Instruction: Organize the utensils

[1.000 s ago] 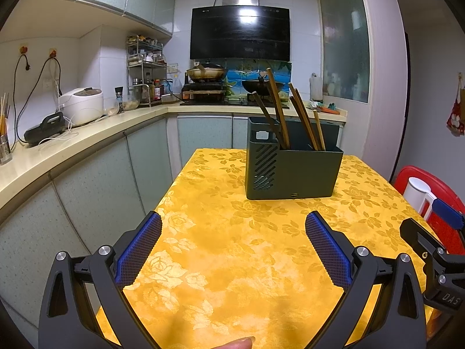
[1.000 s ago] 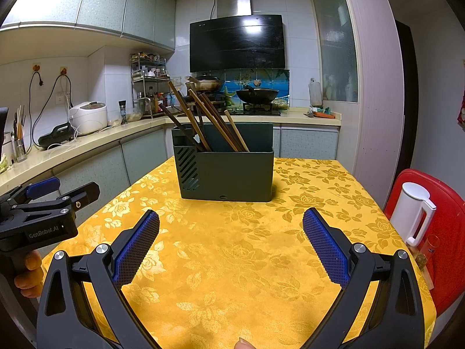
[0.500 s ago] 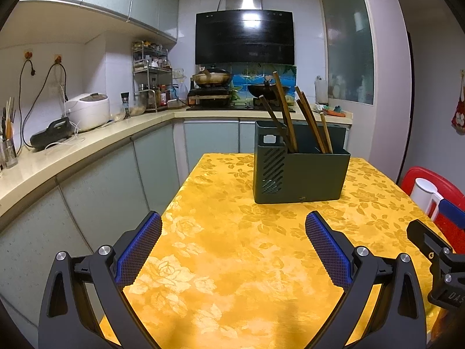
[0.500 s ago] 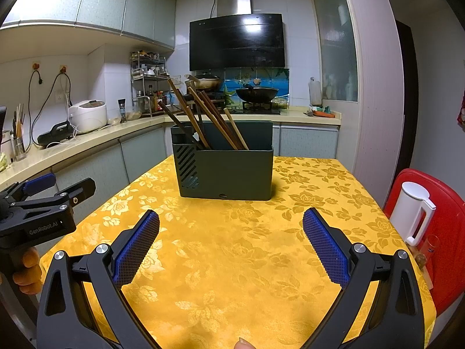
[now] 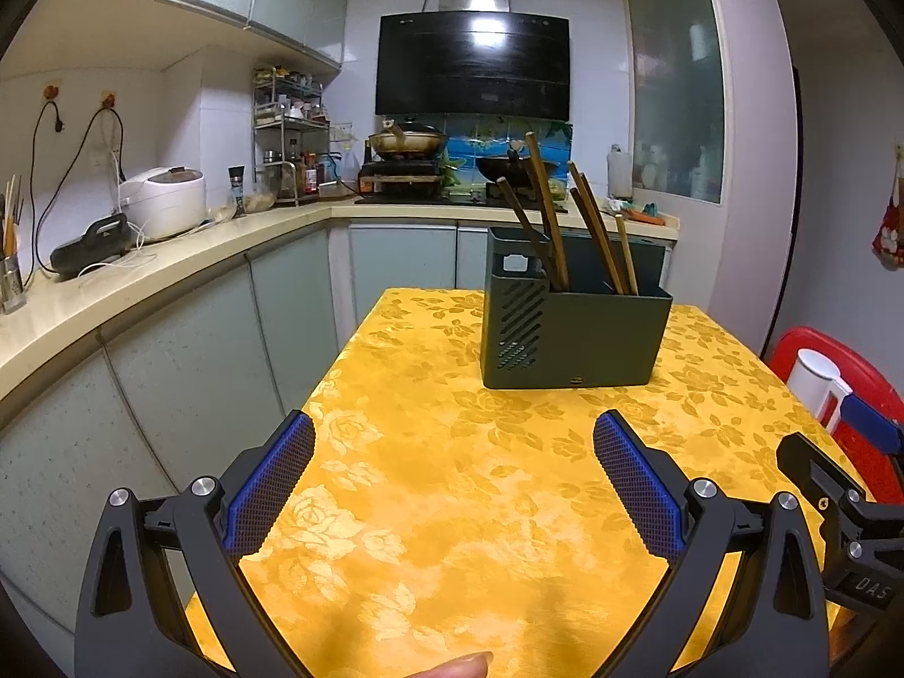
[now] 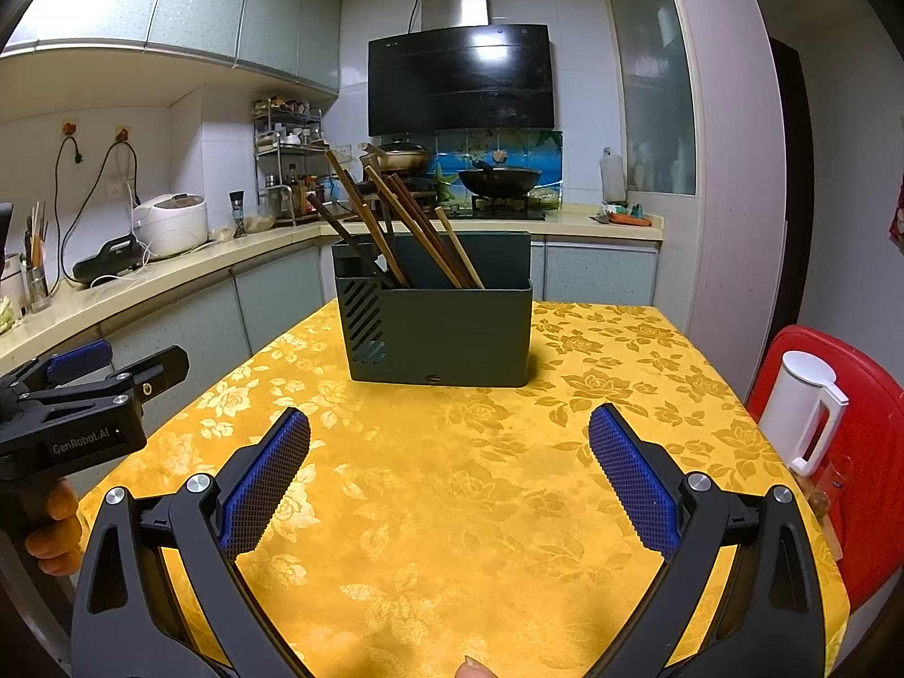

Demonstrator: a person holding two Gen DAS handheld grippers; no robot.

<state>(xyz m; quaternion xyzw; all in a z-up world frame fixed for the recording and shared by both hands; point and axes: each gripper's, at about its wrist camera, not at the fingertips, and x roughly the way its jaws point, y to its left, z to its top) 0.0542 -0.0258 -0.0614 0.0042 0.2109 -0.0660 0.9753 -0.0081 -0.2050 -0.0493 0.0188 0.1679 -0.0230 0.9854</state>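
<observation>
On yellow floral tablecloth point(image 6: 452, 508) | green utensil holder point(image 6: 440, 333) | kitchen counter point(image 5: 169, 260) behind

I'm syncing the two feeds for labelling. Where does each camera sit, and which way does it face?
Left wrist: on the left gripper, facing forward over the yellow table at the utensil holder; its open fingers and a fingertip show.
Right wrist: on the right gripper, facing the same holder; the left gripper and hand show.
Shared: holder, chopsticks, white kettle.
</observation>
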